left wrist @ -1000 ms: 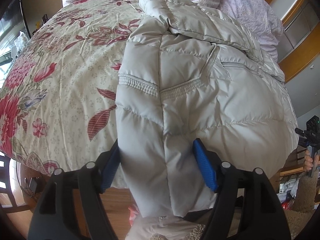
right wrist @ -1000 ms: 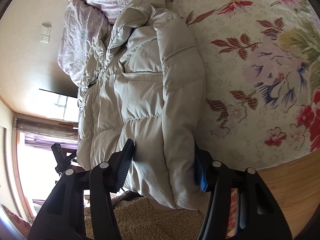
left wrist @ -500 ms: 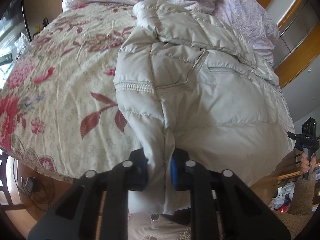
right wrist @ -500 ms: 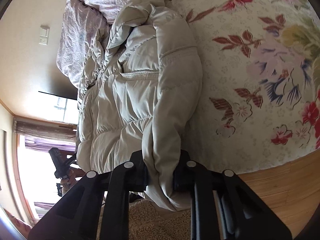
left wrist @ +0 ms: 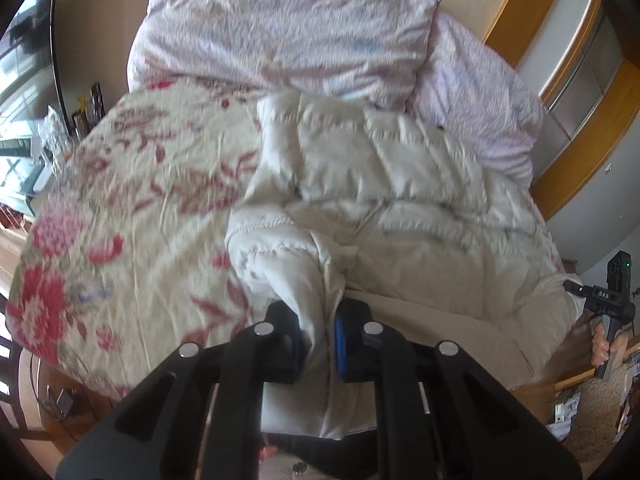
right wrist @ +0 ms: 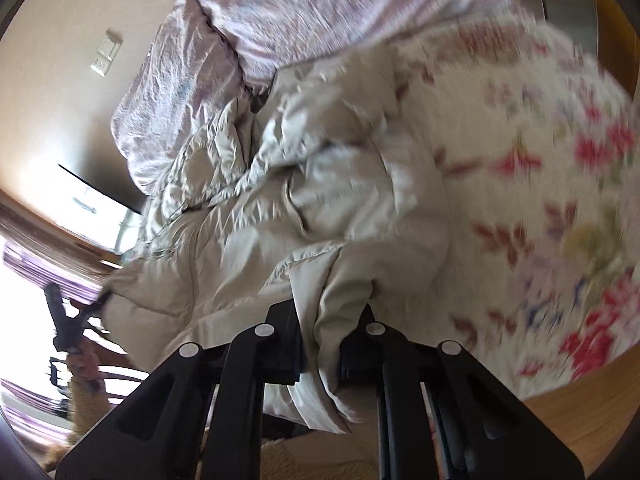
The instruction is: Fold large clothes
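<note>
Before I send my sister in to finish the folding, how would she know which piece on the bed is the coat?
Start at the bed under the floral quilt, with lilac pillows at its head. Along one side lies the puffy coat, its hem pinched by the left gripper and right gripper. Unlike the printed bedding, it is plain off-white with stitched quilting.

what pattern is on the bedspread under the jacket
Cream with red and pink flowers and dark red leaves, on the bedspread; clearest in the left wrist view.

Motion blur smears the floral bedspread [right wrist: 560,208] at three o'clock. The jacket [left wrist: 400,208] hem runs off the six o'clock edge, hidden behind the left gripper [left wrist: 318,340].
</note>
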`<state>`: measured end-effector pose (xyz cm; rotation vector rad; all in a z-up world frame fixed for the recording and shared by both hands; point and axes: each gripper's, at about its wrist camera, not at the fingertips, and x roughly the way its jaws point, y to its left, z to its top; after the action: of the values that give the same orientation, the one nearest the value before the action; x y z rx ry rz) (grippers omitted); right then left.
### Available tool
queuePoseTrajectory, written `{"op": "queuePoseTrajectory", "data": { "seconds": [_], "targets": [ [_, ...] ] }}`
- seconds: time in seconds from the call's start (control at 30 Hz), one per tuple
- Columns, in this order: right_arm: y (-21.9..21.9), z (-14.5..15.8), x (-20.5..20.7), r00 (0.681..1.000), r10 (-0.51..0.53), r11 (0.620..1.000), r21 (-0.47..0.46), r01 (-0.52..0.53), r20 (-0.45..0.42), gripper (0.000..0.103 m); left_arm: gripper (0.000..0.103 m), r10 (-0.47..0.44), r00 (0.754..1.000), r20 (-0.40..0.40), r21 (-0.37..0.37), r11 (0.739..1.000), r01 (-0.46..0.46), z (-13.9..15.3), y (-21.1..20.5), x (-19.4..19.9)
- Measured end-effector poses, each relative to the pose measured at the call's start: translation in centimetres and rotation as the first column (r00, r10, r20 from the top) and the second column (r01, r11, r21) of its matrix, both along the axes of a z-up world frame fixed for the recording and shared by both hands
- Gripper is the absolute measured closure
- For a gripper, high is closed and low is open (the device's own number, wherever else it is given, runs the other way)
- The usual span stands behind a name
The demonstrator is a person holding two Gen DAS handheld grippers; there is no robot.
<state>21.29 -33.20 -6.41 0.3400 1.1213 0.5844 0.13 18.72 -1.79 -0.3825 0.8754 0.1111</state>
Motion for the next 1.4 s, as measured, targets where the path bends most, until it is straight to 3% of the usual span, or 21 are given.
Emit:
{"op": "queuePoseTrajectory", "data": {
  "seconds": [0.17, 0.5, 0.73, 1.2, 1.4],
  "targets": [
    [2.3, 1.9, 1.9, 0.997, 0.001, 0.998, -0.068, 0.004, 0.074, 0.090, 0.091, 0.022, 0.999, 0.031, 0.004, 1.000, -0.022, 1.8, 0.5, 2.2],
    [5.0, 4.3, 7.9, 0.992, -0.060, 0.996, -0.066, 0.068, 0.111, 0.090, 0.091, 0.078, 0.994, 0.080, 0.018, 0.997, -0.080, 4.7, 2.4, 8.0],
    [6.6, 5.6, 13.3, 0.981, -0.159, 0.986, -0.035, 0.163, 0.110, 0.090, 0.091, 0.131, 0.986, 0.100, 0.017, 0.991, -0.133, 6.1, 4.0, 13.6],
    [9.0, 3.7, 24.8, 0.931, -0.360, 0.933, 0.037, 0.358, 0.065, 0.085, 0.088, 0.217, 0.973, 0.071, -0.016, 0.976, -0.217, 3.8, 7.1, 25.8],
    [8.8, 2.0, 27.8, 0.911, -0.411, 0.908, 0.089, 0.410, 0.001, 0.073, 0.068, 0.277, 0.958, 0.075, -0.110, 0.957, -0.268, 1.8, 8.7, 28.6]
  ]
}}
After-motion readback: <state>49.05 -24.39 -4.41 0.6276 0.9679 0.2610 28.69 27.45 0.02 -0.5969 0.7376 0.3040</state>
